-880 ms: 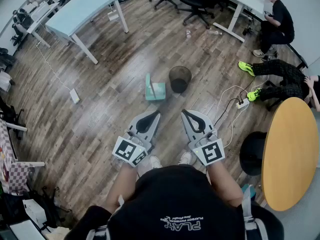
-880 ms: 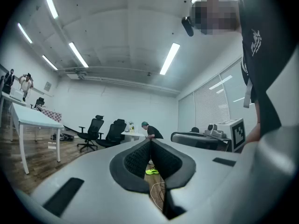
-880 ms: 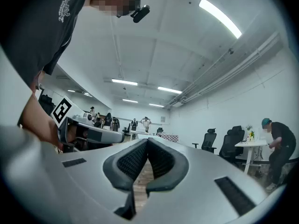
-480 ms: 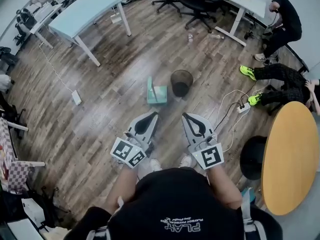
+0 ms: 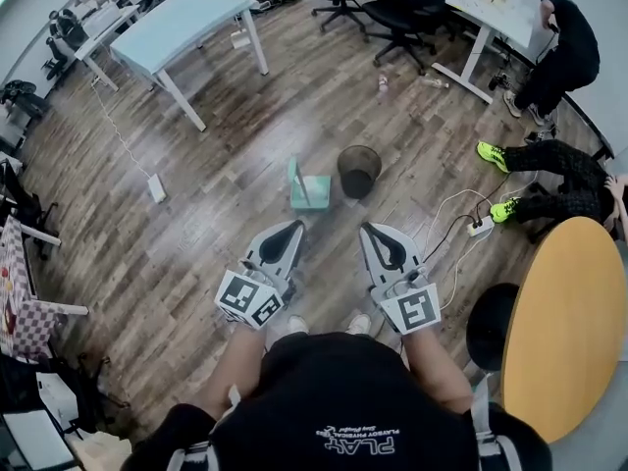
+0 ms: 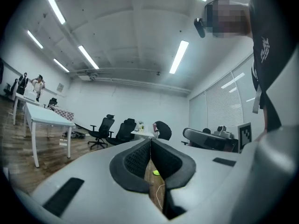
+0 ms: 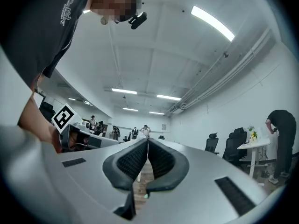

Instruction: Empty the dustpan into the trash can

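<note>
A big room with a brown wooden floor [image 5: 196, 214] is all around, and a black trash can [image 5: 358, 171] stands in the middle of it. The left gripper [image 5: 294, 230] is shut tight with nothing in it. The right gripper [image 5: 366, 230] is shut too and holds nothing. Both are held out in front of the person, on the near side of the trash can and well apart from it. The green dustpan [image 5: 308, 188] sits on the floor just beside the trash can, on its left side, and no gripper touches it. So I think the job has not really started: the person is at the step of going to the dustpan. Next, one gripper must open, go down to the dustpan's handle and close on it, and then tip the pan over the trash can. It is too small to tell if there is dirt in the dustpan, or just how its handle stands. The two gripper views look across the room, so they show no dustpan and no trash can. Far past the trash can stands a blue table [image 5: 186, 23]
</note>
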A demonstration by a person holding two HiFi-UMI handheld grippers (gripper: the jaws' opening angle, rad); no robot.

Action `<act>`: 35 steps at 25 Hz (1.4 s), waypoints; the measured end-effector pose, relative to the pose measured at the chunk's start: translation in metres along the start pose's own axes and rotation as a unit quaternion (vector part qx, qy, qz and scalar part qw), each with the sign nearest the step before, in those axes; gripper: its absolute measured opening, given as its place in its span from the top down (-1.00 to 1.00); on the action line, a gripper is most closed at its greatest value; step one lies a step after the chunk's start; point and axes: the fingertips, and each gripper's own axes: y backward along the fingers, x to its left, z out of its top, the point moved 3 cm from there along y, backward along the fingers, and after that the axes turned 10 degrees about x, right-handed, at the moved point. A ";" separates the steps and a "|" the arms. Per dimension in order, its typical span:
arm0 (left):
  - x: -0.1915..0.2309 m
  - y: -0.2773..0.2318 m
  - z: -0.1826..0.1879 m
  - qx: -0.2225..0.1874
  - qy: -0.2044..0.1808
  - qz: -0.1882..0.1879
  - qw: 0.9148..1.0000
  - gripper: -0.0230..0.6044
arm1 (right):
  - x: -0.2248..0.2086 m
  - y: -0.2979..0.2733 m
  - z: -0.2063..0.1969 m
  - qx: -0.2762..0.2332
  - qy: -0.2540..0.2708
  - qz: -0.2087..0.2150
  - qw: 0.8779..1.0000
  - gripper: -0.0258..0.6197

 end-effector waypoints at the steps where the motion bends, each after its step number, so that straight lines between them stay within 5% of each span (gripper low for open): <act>1: -0.001 0.000 -0.002 0.003 -0.009 0.012 1.000 0.86 | -0.003 0.001 -0.001 0.000 -0.001 0.005 1.000 0.85; 8: 0.007 -0.005 -0.008 0.029 -0.046 0.094 0.994 0.86 | -0.018 -0.010 -0.006 -0.002 -0.013 0.022 1.000 0.85; 14: 0.033 -0.020 -0.017 0.023 -0.002 0.069 0.997 0.86 | -0.024 -0.042 -0.020 0.007 -0.016 0.027 0.999 0.85; 21: 0.087 -0.045 -0.024 0.062 -0.025 0.055 0.996 0.85 | -0.038 -0.098 -0.032 0.024 -0.005 -0.015 1.000 0.85; 35: 0.176 -0.089 -0.007 0.052 -0.027 -0.003 0.998 0.86 | -0.046 -0.185 -0.052 0.077 0.028 -0.046 0.996 0.85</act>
